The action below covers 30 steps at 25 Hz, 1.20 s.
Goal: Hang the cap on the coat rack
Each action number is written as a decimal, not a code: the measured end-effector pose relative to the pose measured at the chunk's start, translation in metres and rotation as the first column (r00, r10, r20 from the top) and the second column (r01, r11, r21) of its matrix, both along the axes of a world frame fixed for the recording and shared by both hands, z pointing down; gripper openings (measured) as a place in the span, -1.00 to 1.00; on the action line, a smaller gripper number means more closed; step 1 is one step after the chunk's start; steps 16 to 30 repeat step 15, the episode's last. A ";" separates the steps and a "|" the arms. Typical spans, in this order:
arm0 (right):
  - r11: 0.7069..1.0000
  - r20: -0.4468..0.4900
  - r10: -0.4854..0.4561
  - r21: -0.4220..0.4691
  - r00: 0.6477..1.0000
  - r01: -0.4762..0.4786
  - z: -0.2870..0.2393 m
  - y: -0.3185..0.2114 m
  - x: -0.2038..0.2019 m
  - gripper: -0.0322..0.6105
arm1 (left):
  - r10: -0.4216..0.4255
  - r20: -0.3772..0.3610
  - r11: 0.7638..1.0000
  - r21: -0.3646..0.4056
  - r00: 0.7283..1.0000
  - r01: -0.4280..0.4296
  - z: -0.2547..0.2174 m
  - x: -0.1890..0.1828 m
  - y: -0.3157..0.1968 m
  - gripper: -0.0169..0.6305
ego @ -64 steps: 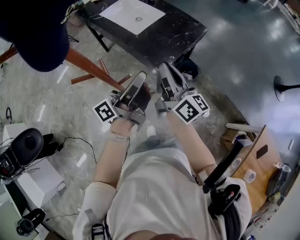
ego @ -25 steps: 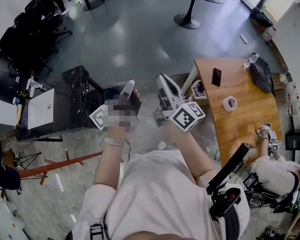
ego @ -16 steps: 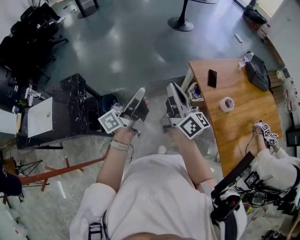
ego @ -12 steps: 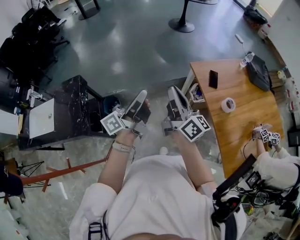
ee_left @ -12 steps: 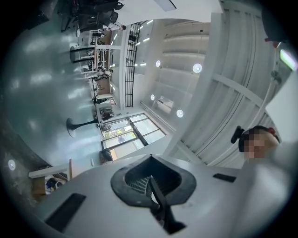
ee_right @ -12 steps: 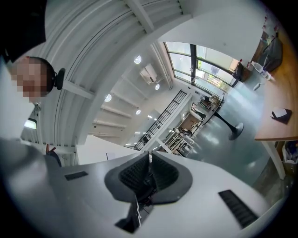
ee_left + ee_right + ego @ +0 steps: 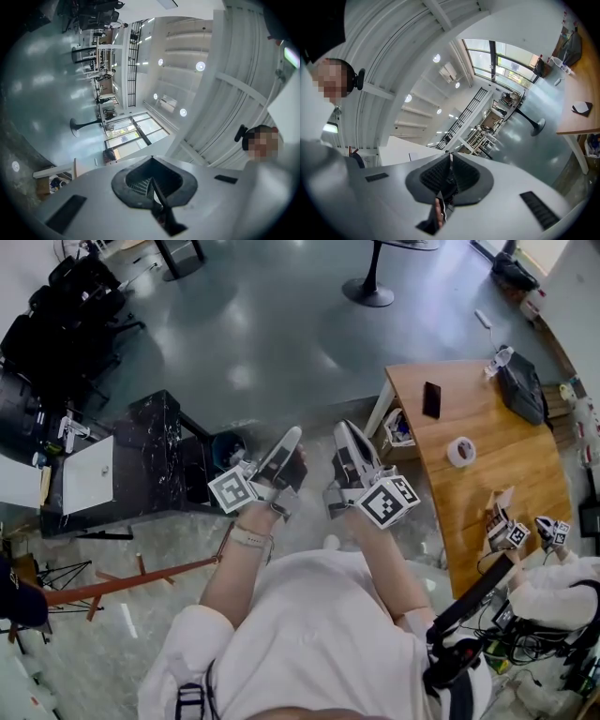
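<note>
Abreast, left gripper (image 7: 292,434), right gripper (image 7: 343,428), both jaws pressed together

Forearms reach forward; left gripper (image 7: 290,436) and right gripper (image 7: 345,431) side by side, jaws of each pressed together

The left gripper (image 7: 292,435) and the right gripper (image 7: 343,428) are pale grey with black ribbed pads (image 7: 138,183). Each marker cube (image 7: 232,491) bears black squares on white. The person's shirt (image 7: 319,643) is off-white. The floor (image 7: 272,324) is glossy blue-grey farther off and speckled grey-beige nearer the person. The low table (image 7: 150,442) is black with thin white veins, and a white sheet (image 7: 89,476) lies on it. The desk (image 7: 487,479) is warm orange-brown wood, with a black phone (image 7: 431,399) and a white tape roll (image 7: 460,451). The coat rack (image 7: 131,577) has reddish-brown legs, and the cap (image 7: 9,596) is dark navy.
</note>
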State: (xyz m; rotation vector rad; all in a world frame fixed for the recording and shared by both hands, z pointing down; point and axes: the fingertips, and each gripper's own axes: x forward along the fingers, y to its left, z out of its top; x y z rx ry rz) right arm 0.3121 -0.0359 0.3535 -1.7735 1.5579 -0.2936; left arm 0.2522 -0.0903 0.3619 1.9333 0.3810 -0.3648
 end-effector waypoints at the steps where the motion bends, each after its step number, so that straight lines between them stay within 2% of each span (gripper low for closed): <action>1: 1.000 0.004 -0.001 -0.001 1.000 0.001 0.001 0.000 -0.001 -0.79 | 0.000 0.002 1.000 0.000 1.000 0.000 0.000 -0.001 0.000 -0.92; 15: 1.000 0.006 -0.021 -0.021 1.000 0.021 0.007 -0.009 -0.022 -0.79 | -0.010 0.015 1.000 -0.002 1.000 0.010 0.007 -0.022 -0.003 -0.92; 30: 1.000 0.006 -0.021 -0.021 1.000 0.021 0.007 -0.009 -0.022 -0.79 | -0.010 0.015 1.000 -0.002 1.000 0.010 0.007 -0.022 -0.003 -0.92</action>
